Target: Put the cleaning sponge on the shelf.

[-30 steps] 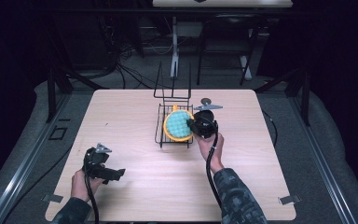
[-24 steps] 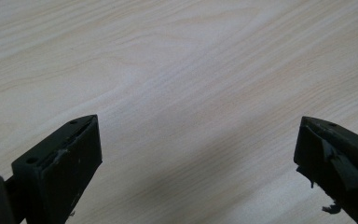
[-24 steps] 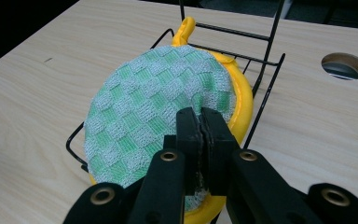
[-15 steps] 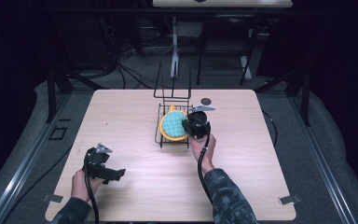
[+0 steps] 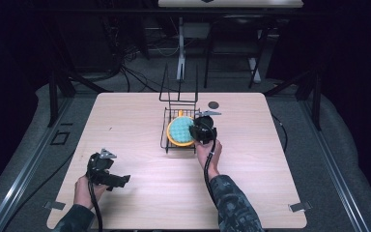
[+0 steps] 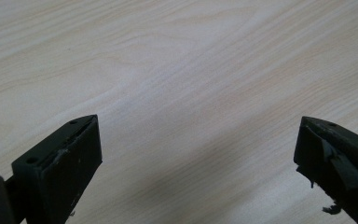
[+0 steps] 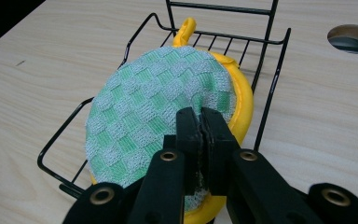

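A person's right gripper (image 7: 199, 126) is clenched on the near edge of a round green-checked scrubbing pad (image 7: 154, 112) with a yellow sponge backing (image 7: 243, 100), holding it tilted inside a black wire rack (image 7: 268, 70) just ahead of the jaws. The pad leans against the rack's bars, its yellow hanging loop (image 7: 186, 29) pointing away from the gripper; pinching the rim rather than the face appears to let the pad be steered between the wires. Beyond the rack to the gripper's right, a round hole (image 7: 352, 38) opens in the wooden table (image 7: 37, 60). Well apart at the table's near edge, the left gripper (image 6: 198, 154) hangs released, jaws spread wide over bare wood, seemingly kept clear of the work.
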The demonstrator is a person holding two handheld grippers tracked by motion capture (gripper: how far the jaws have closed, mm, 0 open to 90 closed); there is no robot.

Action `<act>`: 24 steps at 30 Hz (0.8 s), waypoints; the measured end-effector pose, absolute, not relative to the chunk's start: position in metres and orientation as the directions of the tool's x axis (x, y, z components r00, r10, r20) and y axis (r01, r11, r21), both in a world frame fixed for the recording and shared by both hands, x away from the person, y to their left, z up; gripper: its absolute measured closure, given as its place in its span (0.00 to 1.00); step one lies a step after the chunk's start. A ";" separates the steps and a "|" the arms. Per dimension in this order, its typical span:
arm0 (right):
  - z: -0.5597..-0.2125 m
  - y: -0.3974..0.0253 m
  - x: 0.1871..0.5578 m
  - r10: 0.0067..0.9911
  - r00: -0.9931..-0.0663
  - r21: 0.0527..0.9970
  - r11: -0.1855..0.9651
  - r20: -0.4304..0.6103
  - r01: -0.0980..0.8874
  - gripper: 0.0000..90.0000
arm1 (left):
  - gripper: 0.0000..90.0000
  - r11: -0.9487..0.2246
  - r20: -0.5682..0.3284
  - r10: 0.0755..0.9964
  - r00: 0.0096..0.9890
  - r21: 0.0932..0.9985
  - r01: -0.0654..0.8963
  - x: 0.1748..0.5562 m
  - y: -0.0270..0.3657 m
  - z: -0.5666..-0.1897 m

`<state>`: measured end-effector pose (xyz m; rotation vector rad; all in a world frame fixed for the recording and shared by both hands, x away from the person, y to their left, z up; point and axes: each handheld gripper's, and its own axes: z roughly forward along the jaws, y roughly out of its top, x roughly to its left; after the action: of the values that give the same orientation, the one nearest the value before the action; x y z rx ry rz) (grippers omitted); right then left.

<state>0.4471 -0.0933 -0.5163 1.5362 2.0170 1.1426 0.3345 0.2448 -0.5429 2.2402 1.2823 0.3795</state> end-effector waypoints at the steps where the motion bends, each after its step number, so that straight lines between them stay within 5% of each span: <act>1: -0.517 -0.093 0.447 0.921 -0.345 0.772 0.084 0.181 0.629 0.96 | 0.01 -0.411 -0.016 0.860 0.510 0.571 0.711 0.334 0.245 -0.543; 24: -0.531 -0.090 0.449 0.936 -0.265 0.757 0.000 0.230 0.654 0.96 | 0.01 -0.418 -0.013 0.857 0.516 0.569 0.709 0.335 0.244 -0.543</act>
<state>0.4494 -0.0902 -0.5306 1.6446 1.9414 1.1459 0.3349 0.2441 -0.5435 2.2454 1.2752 0.3816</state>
